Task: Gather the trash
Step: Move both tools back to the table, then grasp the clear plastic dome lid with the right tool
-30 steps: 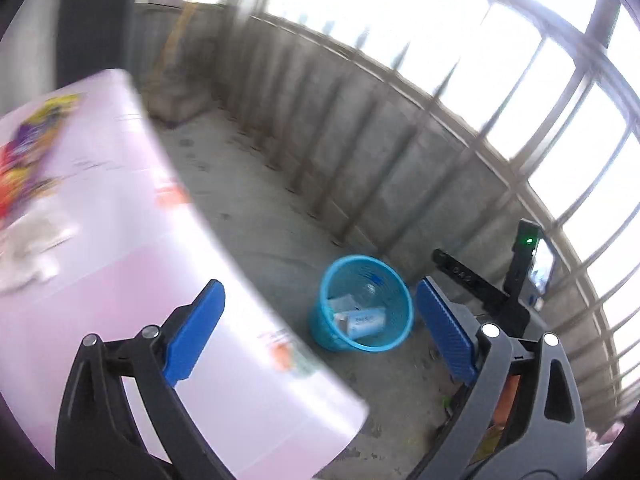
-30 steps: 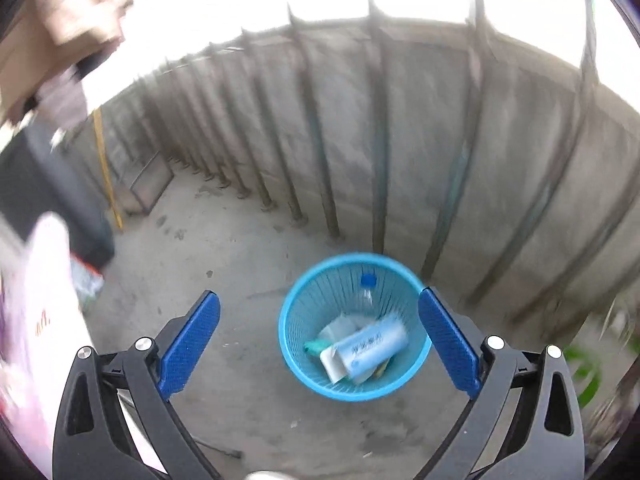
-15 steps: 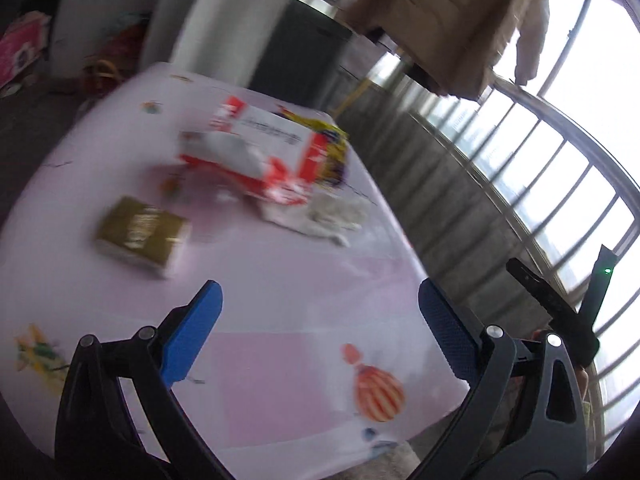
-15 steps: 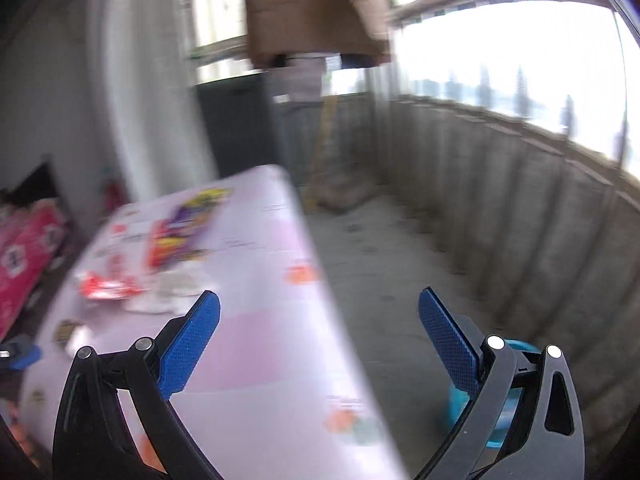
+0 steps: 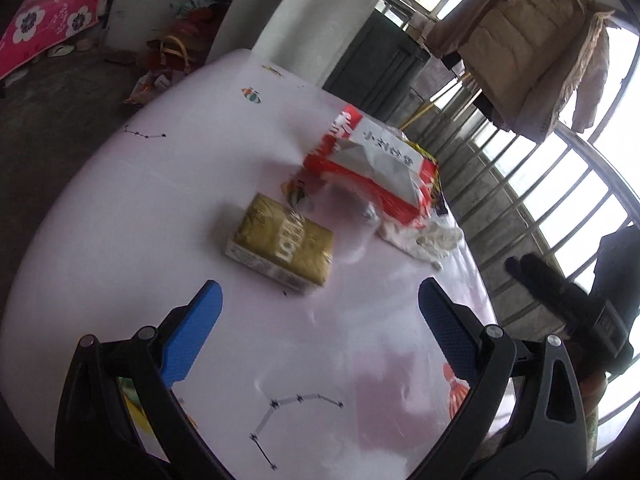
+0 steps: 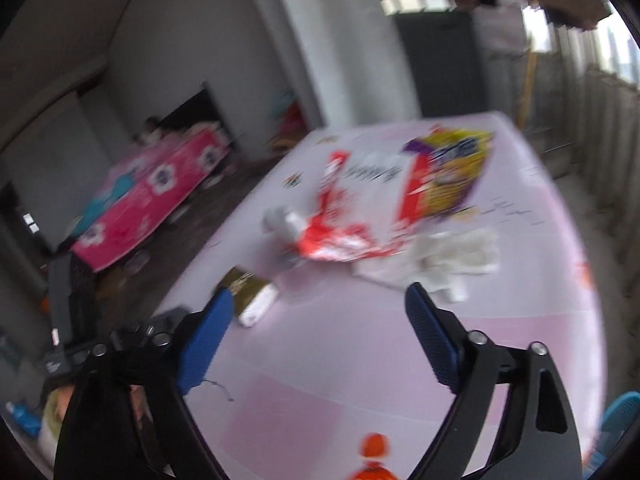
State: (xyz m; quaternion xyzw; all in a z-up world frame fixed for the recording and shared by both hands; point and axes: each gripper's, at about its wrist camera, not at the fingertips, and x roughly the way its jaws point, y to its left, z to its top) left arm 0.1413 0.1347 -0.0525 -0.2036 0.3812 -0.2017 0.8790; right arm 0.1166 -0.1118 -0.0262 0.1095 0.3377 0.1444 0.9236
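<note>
Gold carton [image 5: 280, 242] lies just beyond both grippers' empty jaws, the right's narrowing.

Hanging beige coat [image 5: 532, 40], pink floral cloth [image 6: 148, 196].

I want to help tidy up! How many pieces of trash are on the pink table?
4 that I can see: a gold box nearest, a red and white wrapper behind it, crumpled white paper beside that, and a purple and yellow bag farthest. More may hide underneath.

both claws swung from bin to table [image 5: 120, 216].
</note>
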